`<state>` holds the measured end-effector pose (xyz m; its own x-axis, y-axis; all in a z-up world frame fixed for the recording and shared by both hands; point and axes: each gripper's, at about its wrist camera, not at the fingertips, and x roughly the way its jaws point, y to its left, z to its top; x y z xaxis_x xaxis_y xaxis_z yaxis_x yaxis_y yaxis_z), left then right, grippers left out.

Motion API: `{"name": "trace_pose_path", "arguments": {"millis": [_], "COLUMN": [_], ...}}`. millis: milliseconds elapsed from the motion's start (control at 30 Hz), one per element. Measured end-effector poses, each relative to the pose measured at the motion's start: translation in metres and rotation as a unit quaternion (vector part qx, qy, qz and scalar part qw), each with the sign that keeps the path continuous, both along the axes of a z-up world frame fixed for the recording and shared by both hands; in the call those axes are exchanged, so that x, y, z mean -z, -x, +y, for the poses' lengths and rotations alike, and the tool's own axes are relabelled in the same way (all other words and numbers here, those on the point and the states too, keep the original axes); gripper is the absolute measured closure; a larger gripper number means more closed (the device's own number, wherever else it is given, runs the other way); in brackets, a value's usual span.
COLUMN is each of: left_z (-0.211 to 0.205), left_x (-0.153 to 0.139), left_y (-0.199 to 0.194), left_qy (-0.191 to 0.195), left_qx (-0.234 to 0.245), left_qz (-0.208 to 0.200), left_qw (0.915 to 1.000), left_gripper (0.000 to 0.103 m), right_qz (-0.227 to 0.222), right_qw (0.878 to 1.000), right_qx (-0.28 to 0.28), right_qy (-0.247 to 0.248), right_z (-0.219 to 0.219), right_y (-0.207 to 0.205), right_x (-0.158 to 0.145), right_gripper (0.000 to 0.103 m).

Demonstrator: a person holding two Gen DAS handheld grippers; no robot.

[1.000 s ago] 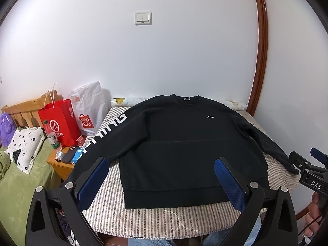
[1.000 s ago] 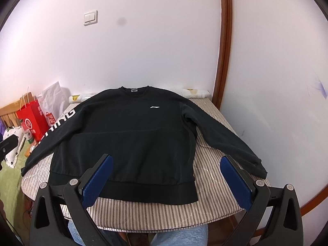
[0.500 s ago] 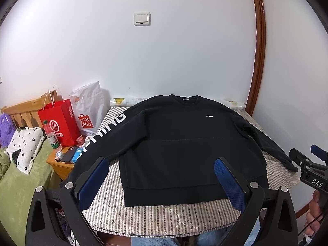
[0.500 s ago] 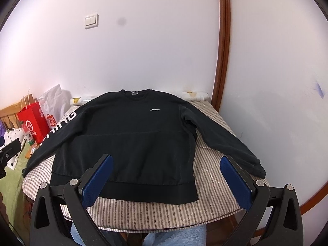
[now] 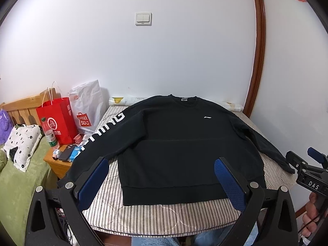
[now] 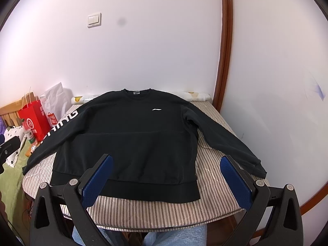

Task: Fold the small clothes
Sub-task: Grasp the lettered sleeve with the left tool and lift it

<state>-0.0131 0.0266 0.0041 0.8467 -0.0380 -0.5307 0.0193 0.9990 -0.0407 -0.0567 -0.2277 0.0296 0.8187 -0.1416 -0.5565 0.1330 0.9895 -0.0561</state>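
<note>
Black sweatshirt (image 5: 184,143) is lying flat on the striped worktop (image 5: 164,213), sleeves out, both grippers (left (image 5: 162,182), right (image 6: 166,182)) hovering with fingers spread and empty, so I'd pinch a cuff cleanly first and bring that sleeve across the chest.
</note>
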Motion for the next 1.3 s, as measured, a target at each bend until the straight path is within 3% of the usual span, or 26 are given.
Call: {"name": "trace_pose_path", "arguments": {"millis": [133,300,467,533,733,867,1133,1233,1300], "left_z": [0.004,0.020,0.045,0.062,0.128,0.157,0.198,0.204,0.207], "left_x": [0.004,0.017,0.052,0.069,0.121,0.149,0.191,0.204,0.204], "left_y": [-0.005,-0.014,-0.034,-0.043,-0.066,-0.082,-0.124,-0.137,-0.143], "left_qy": [0.003,0.049,0.078,0.108,0.216,0.239,0.313,0.341,0.342], "left_qx": [-0.003,0.012,-0.005,-0.016,-0.082,-0.113,-0.146,-0.155,-0.165], "left_qz": [0.006,0.015,0.045,0.056,0.080,0.089,0.098,0.105,0.089], "left_qw": [1.0000,0.9986,0.9959,0.9924,0.9696,0.9602,0.9331,0.9213,0.9208], "left_gripper": [0.000,0.000,0.000,0.000,0.001,0.004,0.012,0.020,0.029], "right_qz": [0.003,0.008,0.028,0.038,0.068,0.086,0.098,0.097,0.100], "right_qw": [1.000,1.000,1.000,0.999,0.998,0.996,0.993,0.993,0.993], "right_qx": [-0.001,-0.005,-0.005,-0.003,-0.006,-0.026,-0.046,-0.048,-0.046], "right_qy": [0.001,0.004,0.012,0.016,0.016,-0.004,-0.043,-0.048,-0.038], "right_z": [0.002,0.002,0.005,0.005,0.007,0.011,0.015,0.014,0.016], "right_y": [-0.001,-0.006,-0.018,-0.024,-0.052,-0.081,-0.124,-0.133,-0.139], "right_x": [0.003,0.010,0.025,0.033,0.063,0.087,0.117,0.124,0.126], "right_gripper": [0.000,0.000,0.000,0.000,0.000,0.000,0.000,0.000,0.000]}}
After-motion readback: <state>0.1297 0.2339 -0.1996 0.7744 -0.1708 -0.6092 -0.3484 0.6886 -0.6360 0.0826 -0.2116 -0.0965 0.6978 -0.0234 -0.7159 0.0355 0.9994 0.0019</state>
